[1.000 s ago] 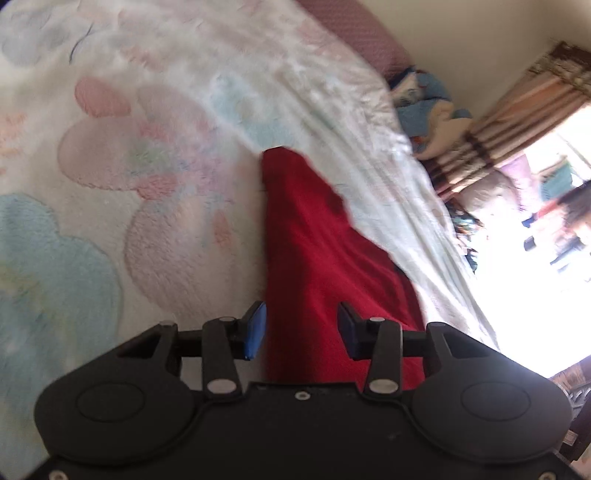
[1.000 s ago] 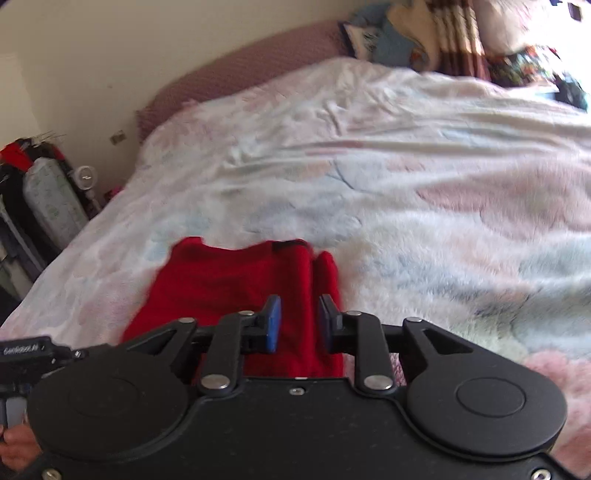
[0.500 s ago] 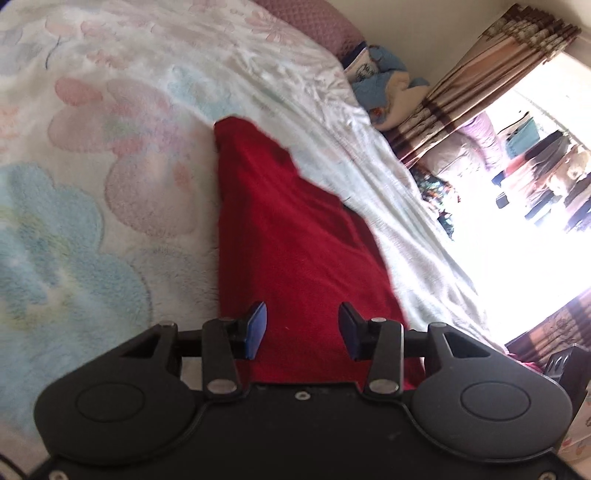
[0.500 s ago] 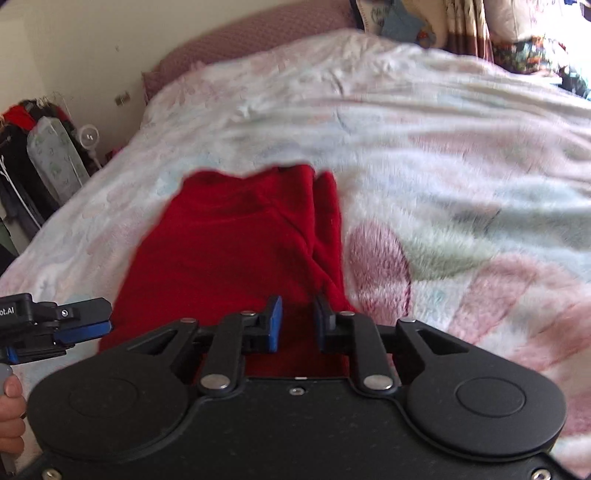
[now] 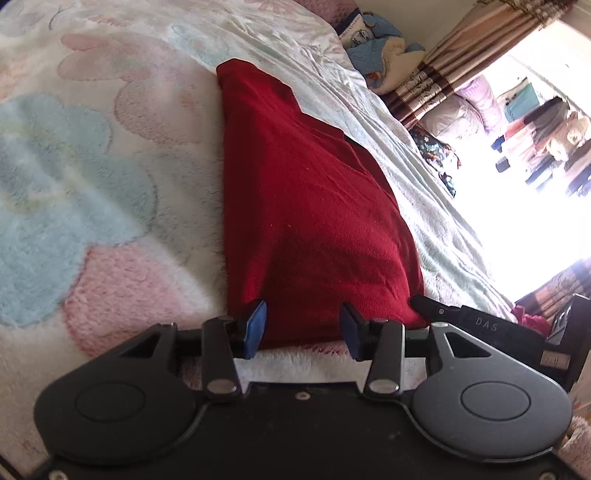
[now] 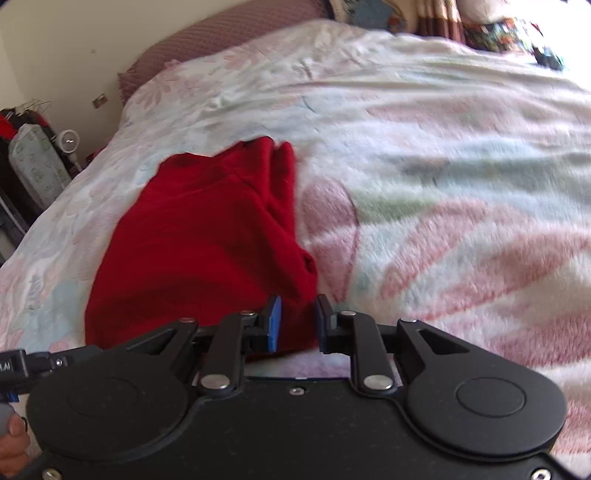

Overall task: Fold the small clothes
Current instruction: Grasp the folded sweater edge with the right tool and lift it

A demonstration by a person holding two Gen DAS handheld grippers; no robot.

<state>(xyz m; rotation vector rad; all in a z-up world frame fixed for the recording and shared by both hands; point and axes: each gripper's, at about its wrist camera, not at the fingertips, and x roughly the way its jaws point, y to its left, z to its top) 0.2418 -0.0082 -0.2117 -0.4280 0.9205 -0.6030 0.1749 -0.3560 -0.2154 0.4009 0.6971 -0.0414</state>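
A red garment [image 5: 314,206] lies flat on the floral fleece blanket [image 5: 92,166], folded lengthwise into a long strip. My left gripper [image 5: 301,325] is open just above the garment's near edge, with the hem showing between its blue pads. In the right wrist view the same garment [image 6: 199,251] has a bunched fold along its right side. My right gripper [image 6: 297,325] hovers at the near right corner. Its jaws stand only narrowly apart, with red cloth in the gap, and the pads are not pressing on it. Each gripper's body shows at the edge of the other's view.
The blanket [image 6: 443,184] covers a wide bed. A mauve pillow [image 6: 221,33] lies at the head by the wall. Bags and clutter [image 6: 33,162] stand beside the bed. Striped curtains [image 5: 461,48] and a blue soft toy [image 5: 380,55] sit by a bright window. A hand [image 6: 13,446] shows bottom left.
Both grippers have come down and closer to the garment's near edge, which now sits between their fingers. The garment itself has not moved. Both jaw gaps look about the same.
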